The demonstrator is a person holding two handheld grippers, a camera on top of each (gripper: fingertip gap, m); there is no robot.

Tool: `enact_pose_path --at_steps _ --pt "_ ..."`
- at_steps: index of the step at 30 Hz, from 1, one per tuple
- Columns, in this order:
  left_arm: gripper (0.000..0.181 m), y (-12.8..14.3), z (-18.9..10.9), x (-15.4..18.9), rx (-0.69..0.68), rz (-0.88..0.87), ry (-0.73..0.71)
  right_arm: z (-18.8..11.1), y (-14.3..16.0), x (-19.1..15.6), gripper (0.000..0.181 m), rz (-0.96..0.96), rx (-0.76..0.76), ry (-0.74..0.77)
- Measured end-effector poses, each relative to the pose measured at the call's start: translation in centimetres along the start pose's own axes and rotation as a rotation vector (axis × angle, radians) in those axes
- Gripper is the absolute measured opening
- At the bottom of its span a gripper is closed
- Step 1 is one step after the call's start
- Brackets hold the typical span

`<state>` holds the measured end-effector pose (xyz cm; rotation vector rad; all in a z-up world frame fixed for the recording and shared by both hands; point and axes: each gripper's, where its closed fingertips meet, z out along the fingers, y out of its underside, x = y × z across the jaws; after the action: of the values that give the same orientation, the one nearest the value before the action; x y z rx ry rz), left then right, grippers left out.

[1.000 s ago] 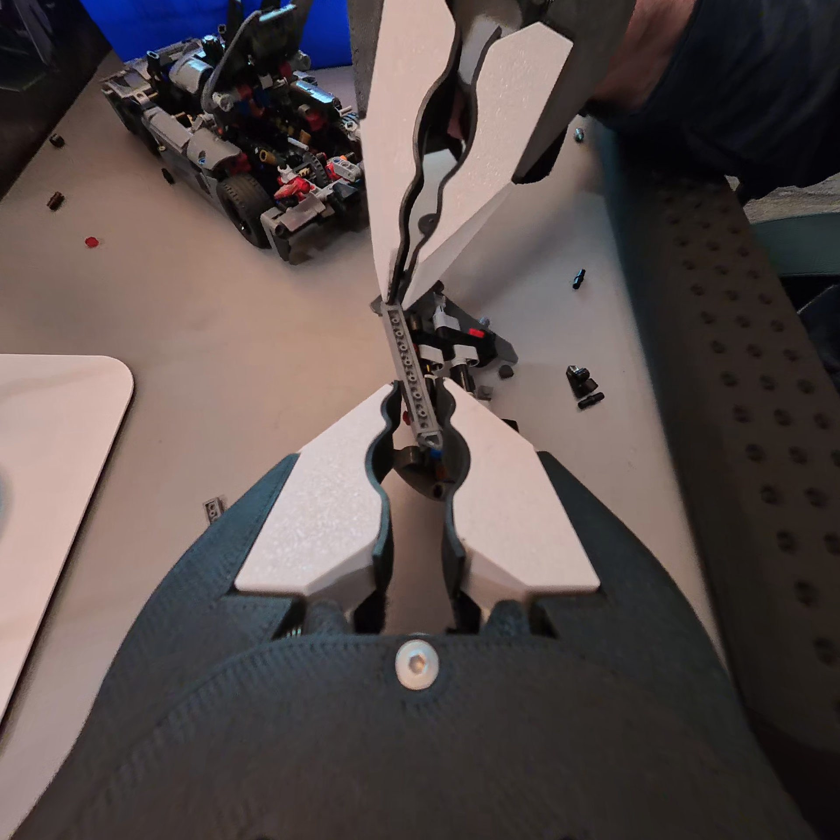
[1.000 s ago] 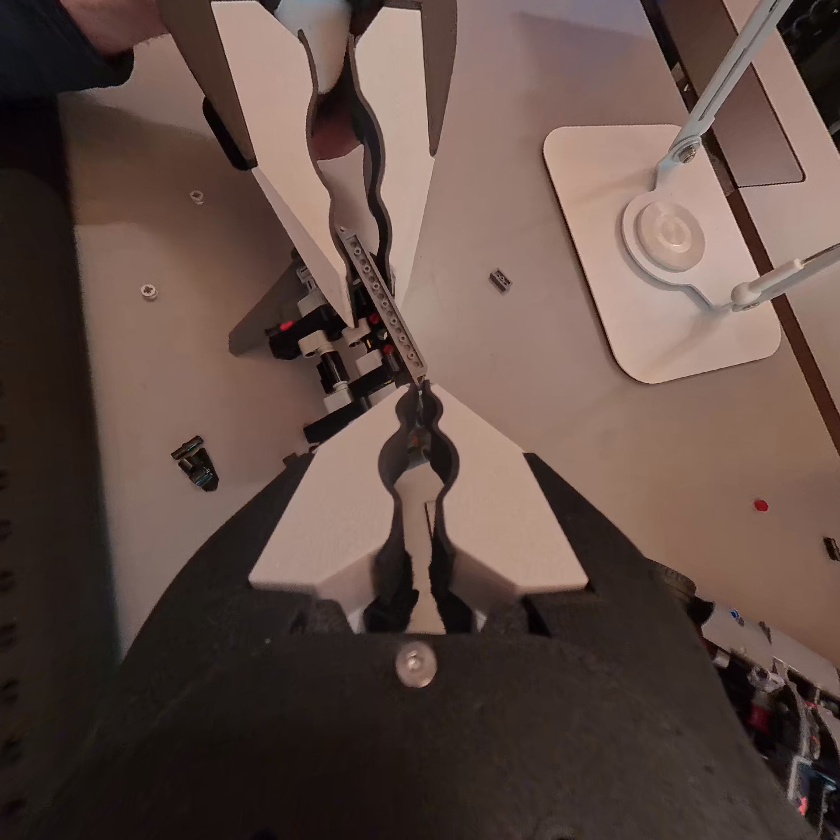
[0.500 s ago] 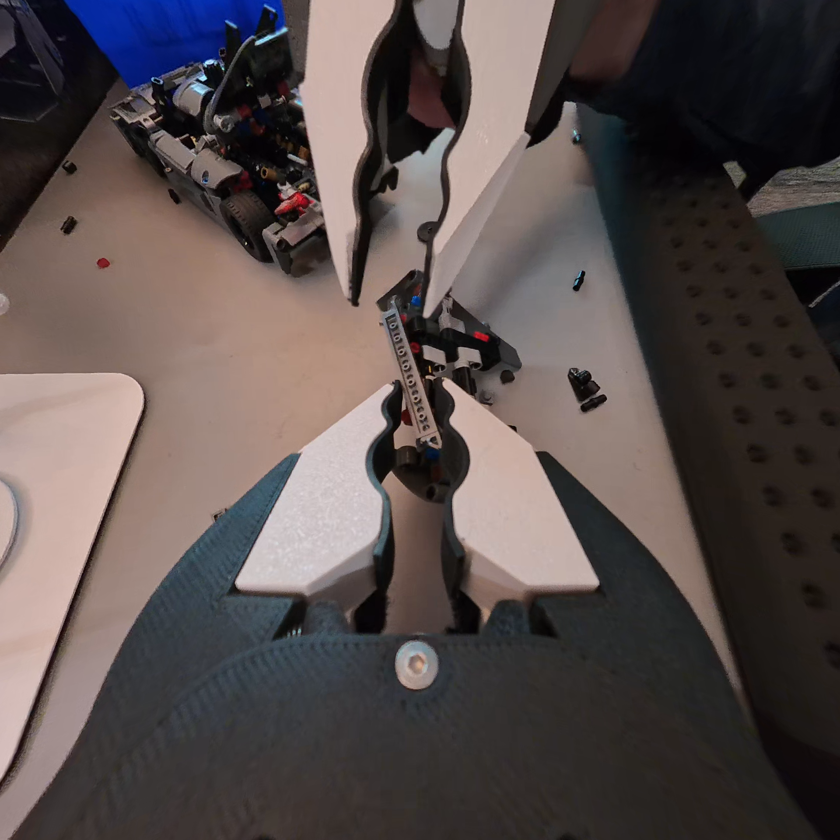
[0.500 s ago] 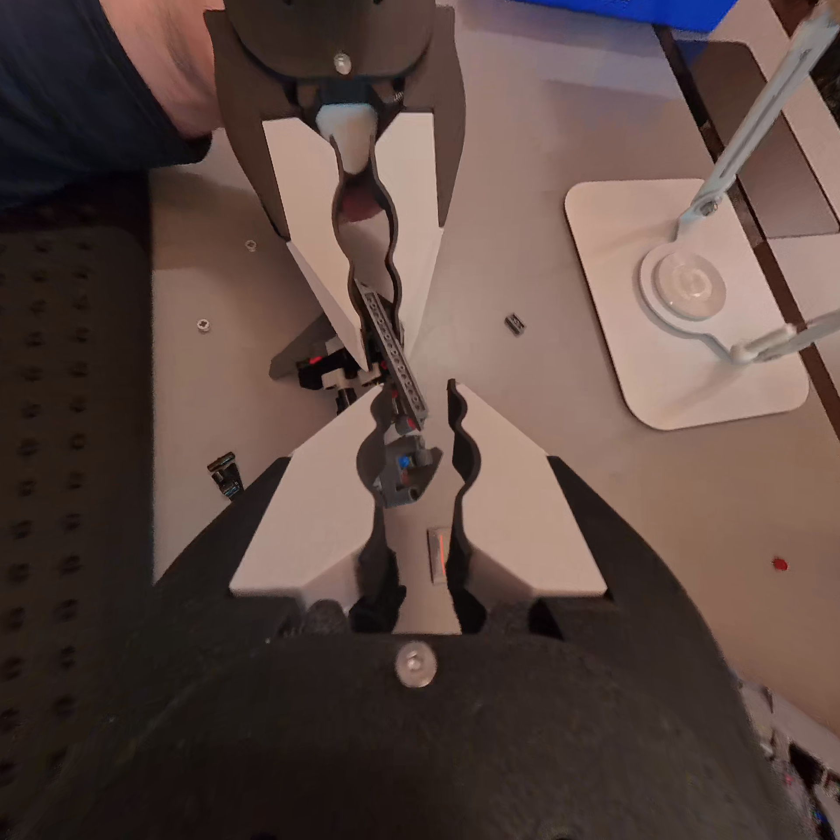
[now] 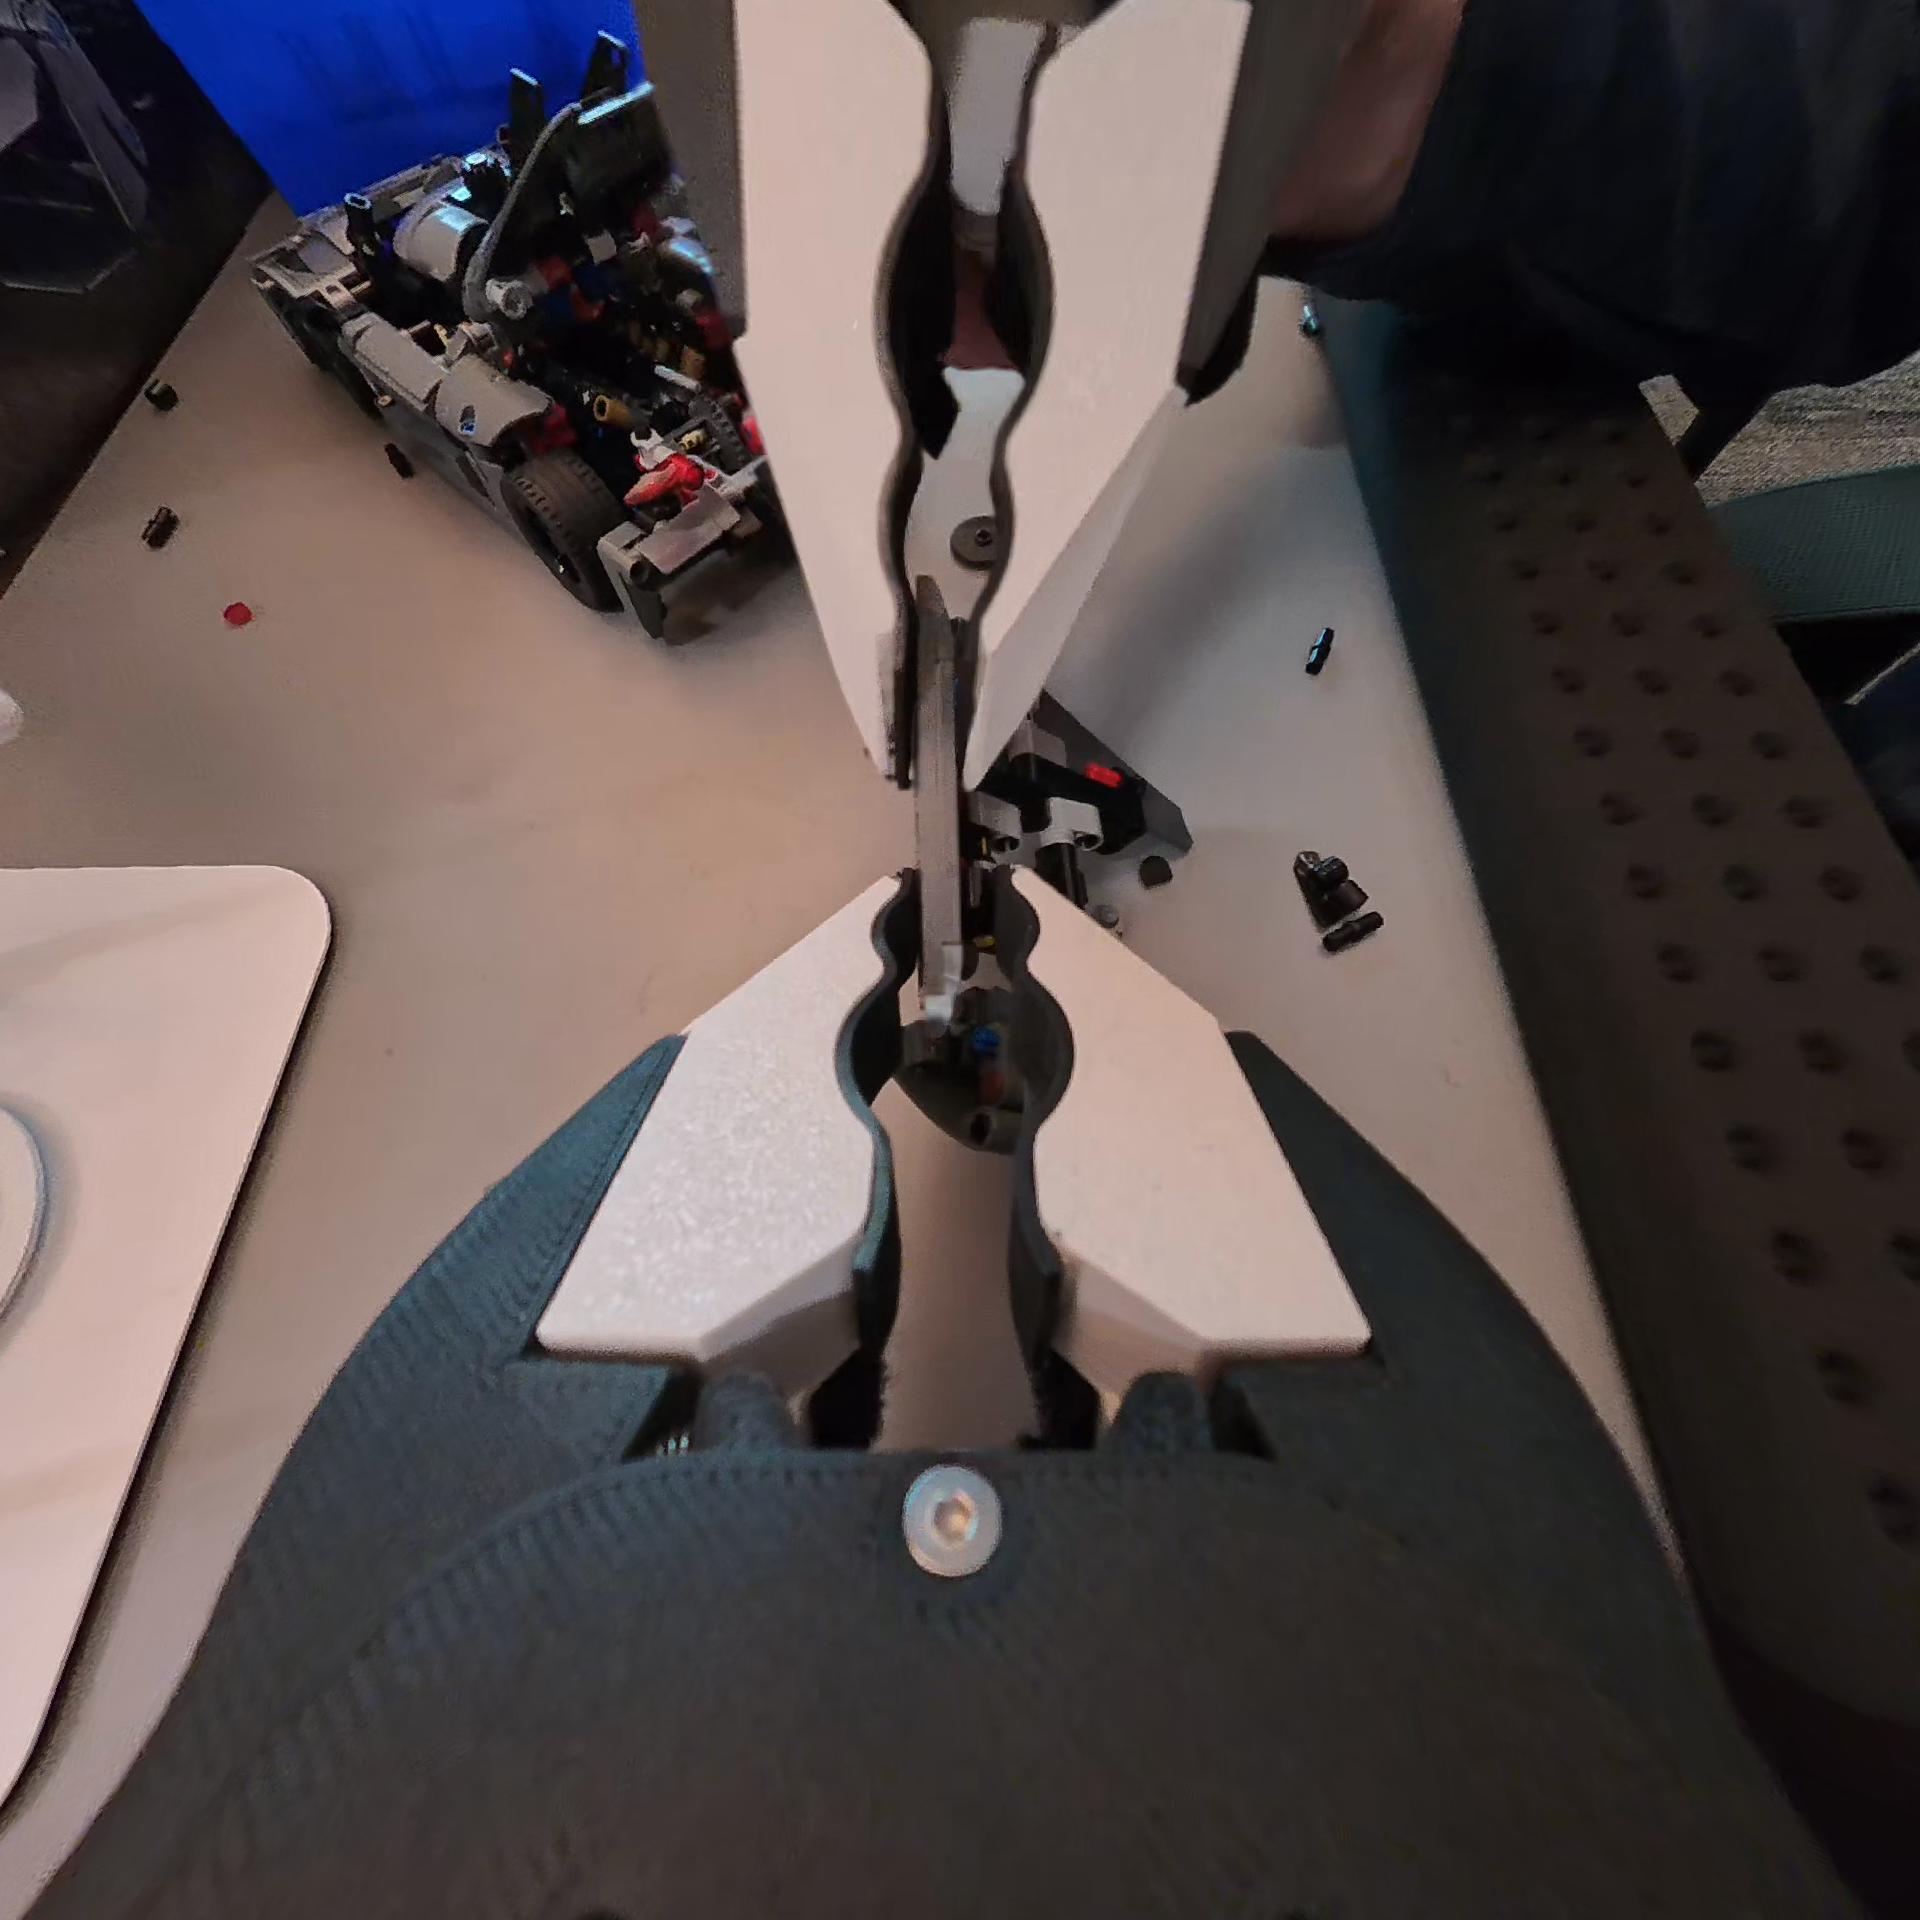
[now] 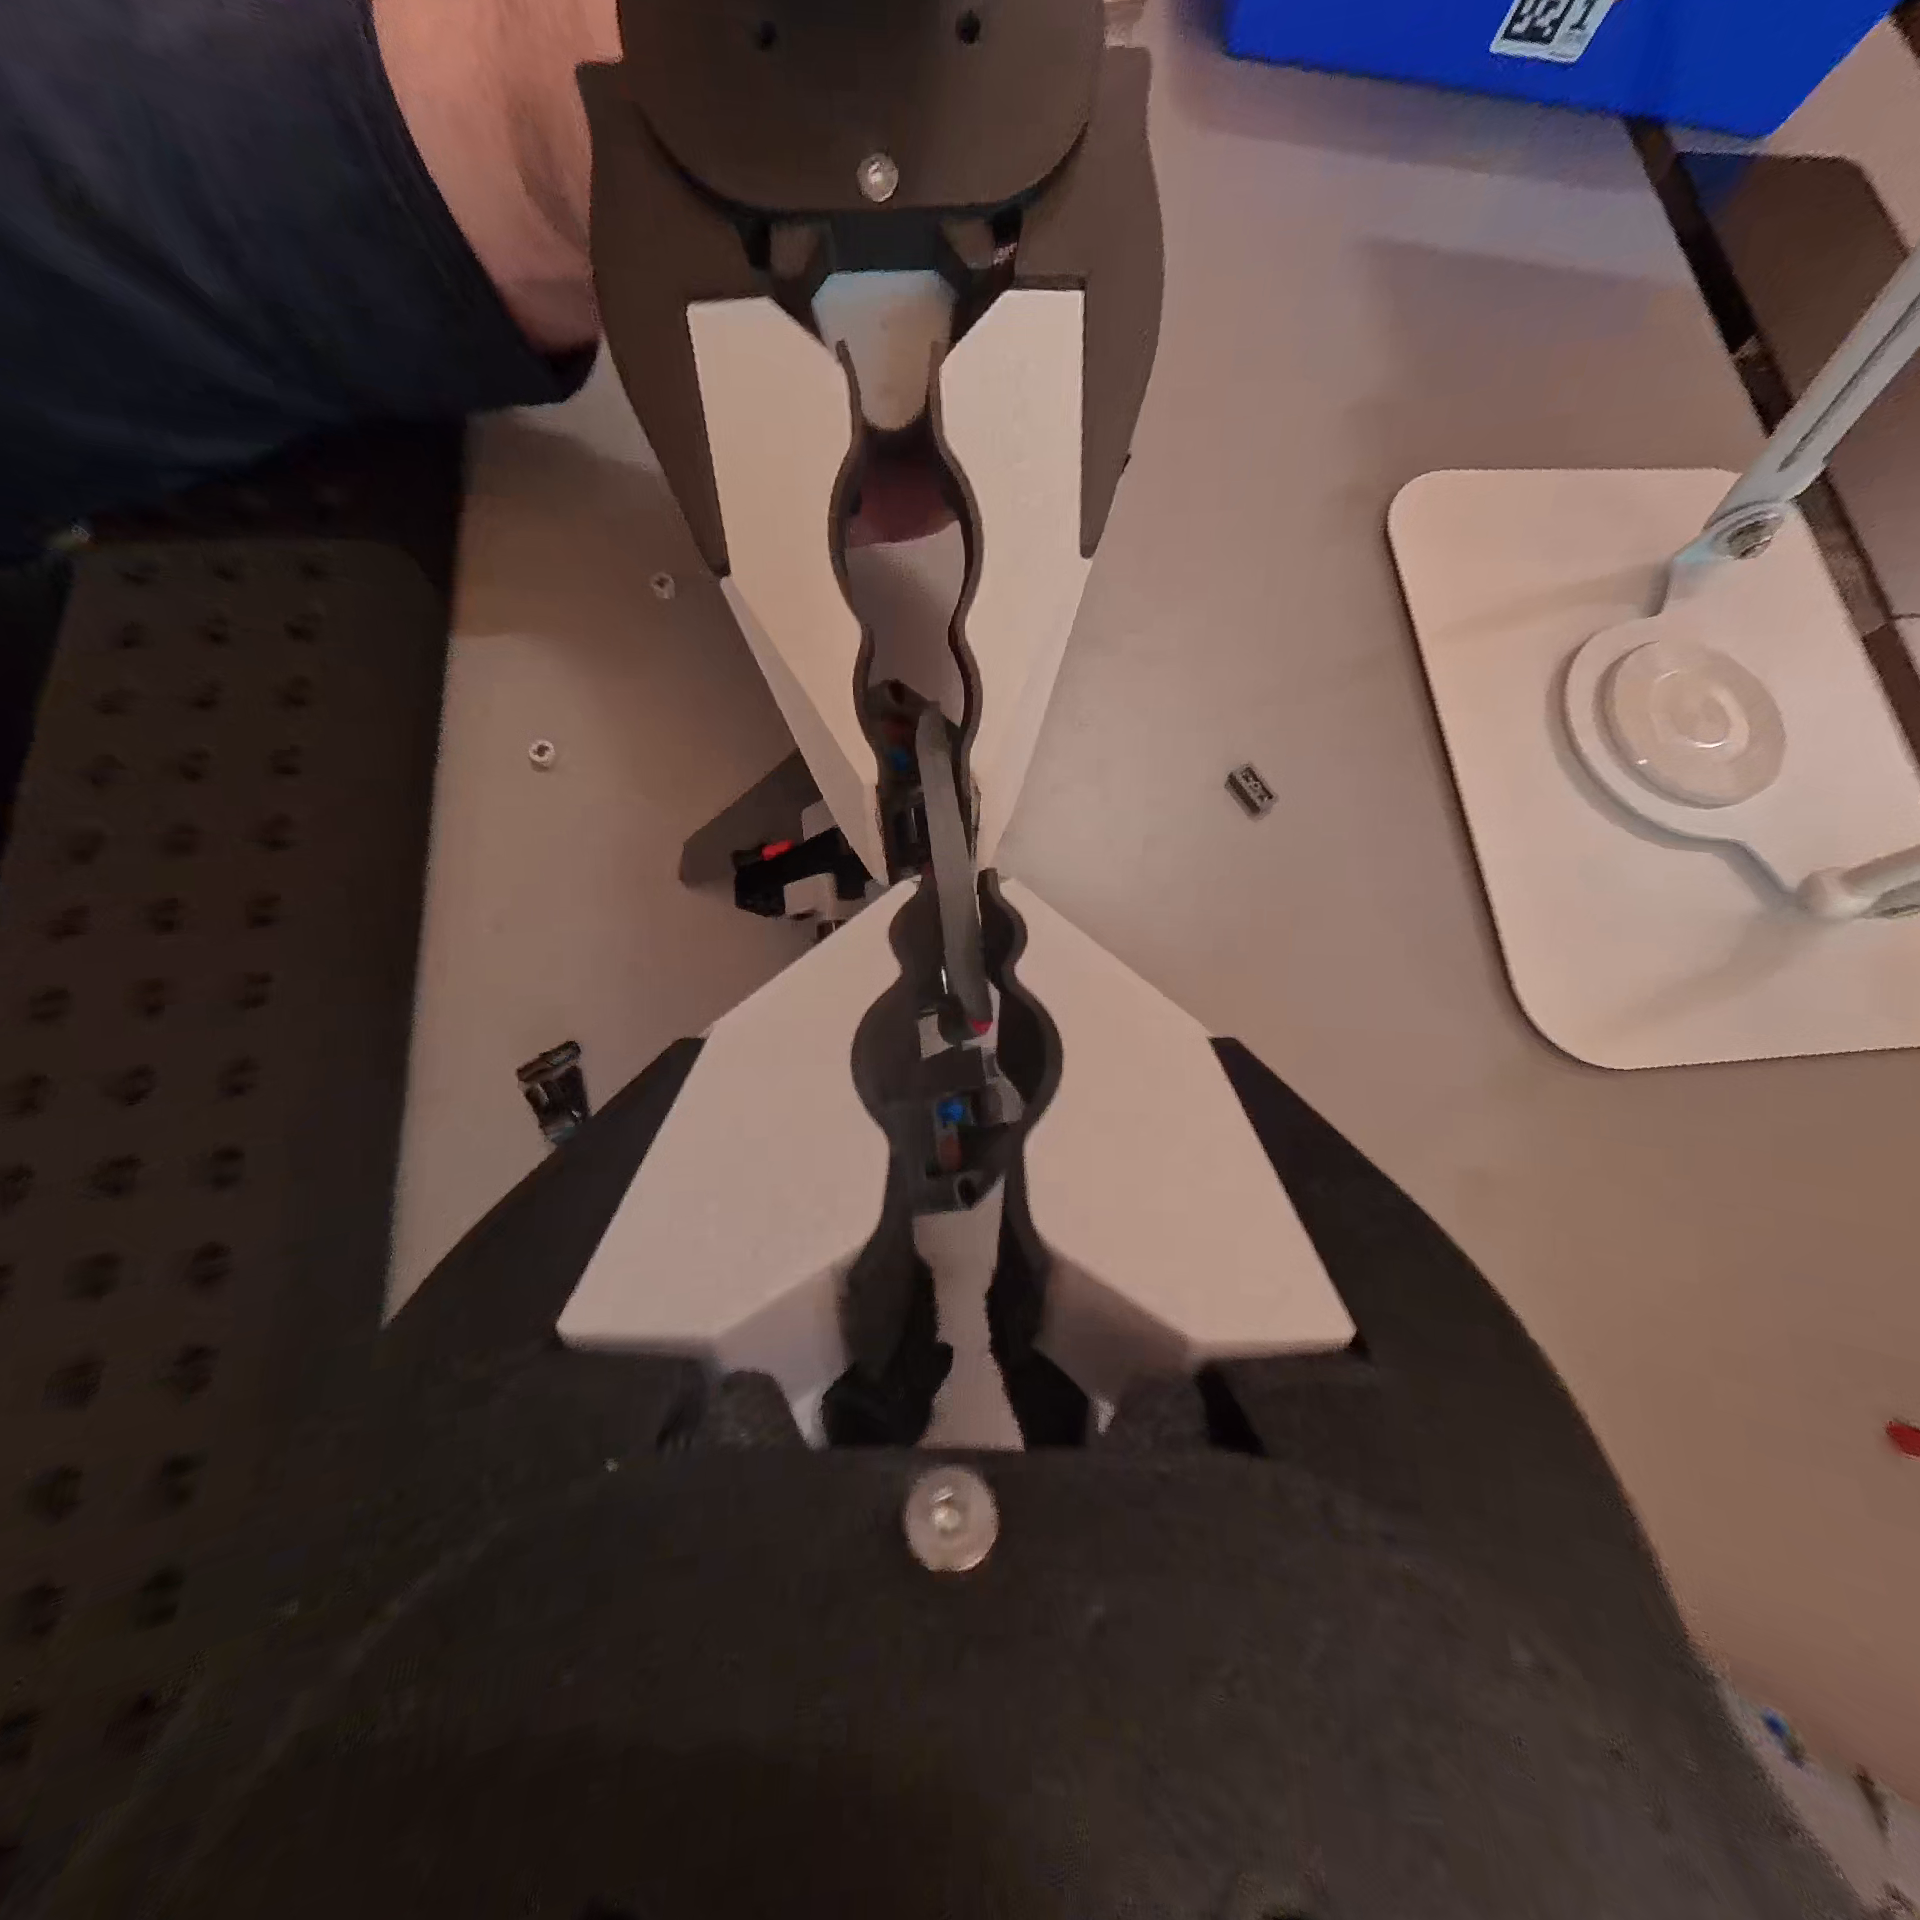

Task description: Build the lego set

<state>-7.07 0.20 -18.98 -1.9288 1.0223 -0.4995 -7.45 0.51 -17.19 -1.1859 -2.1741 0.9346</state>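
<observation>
Half a second ago the right gripper [image 6: 951, 894] stood with its jaws apart, just short of the grey beam [image 5: 935, 790]. Now those jaws are together on the beam's far end, as they were a second ago. The beam has also turned: its row of holes faced the left wrist camera earlier, and now only its thin edge shows. The left gripper [image 5: 961, 883] stays clamped on the beam's near end, where a small dark cluster of parts [image 5: 971, 1081] with blue and red bits sits in the hollow between its fingers. So the beam hangs between both grippers, tip to tip above the table [image 5: 520, 790].

Much is hard to read. The cluster is shadowed, and how it joins the beam cannot be made out. A small black, white and red sub-assembly [image 5: 1070, 810] on the table is mostly hidden behind the right gripper. The part-built car [image 5: 540, 416] is cut off by that gripper too. Loose black pins [image 5: 1335, 899] lie near the table's edge. A white lamp base [image 6: 1662, 758] runs out of frame in both views.
</observation>
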Motion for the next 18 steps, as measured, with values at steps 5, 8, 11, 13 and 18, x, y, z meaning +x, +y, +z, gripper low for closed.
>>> enact_pose_path --at_steps 5,8,11,13,18 --pt "0.012 0.2 0.2 0.0 -0.004 0.001 0.003 0.0 0.4 -0.2 0.004 0.083 -0.013 -0.042" --pt "0.011 -0.1 0.2 0.3 0.0 0.018 0.007 -0.2 1.0 -0.5 0.005 0.205 -0.019 -0.127" --pt "0.011 0.0 0.4 0.3 -0.016 0.029 0.003 -0.1 1.6 -0.3 0.007 0.261 -0.028 -0.148" --pt "0.01 0.0 0.5 0.5 -0.016 0.031 0.01 -0.2 1.7 -0.2 0.012 0.248 -0.038 -0.128" --pt "0.01 -0.1 0.4 0.4 -0.012 0.033 0.003 -0.8 0.7 -0.1 0.018 0.088 -0.02 -0.035"
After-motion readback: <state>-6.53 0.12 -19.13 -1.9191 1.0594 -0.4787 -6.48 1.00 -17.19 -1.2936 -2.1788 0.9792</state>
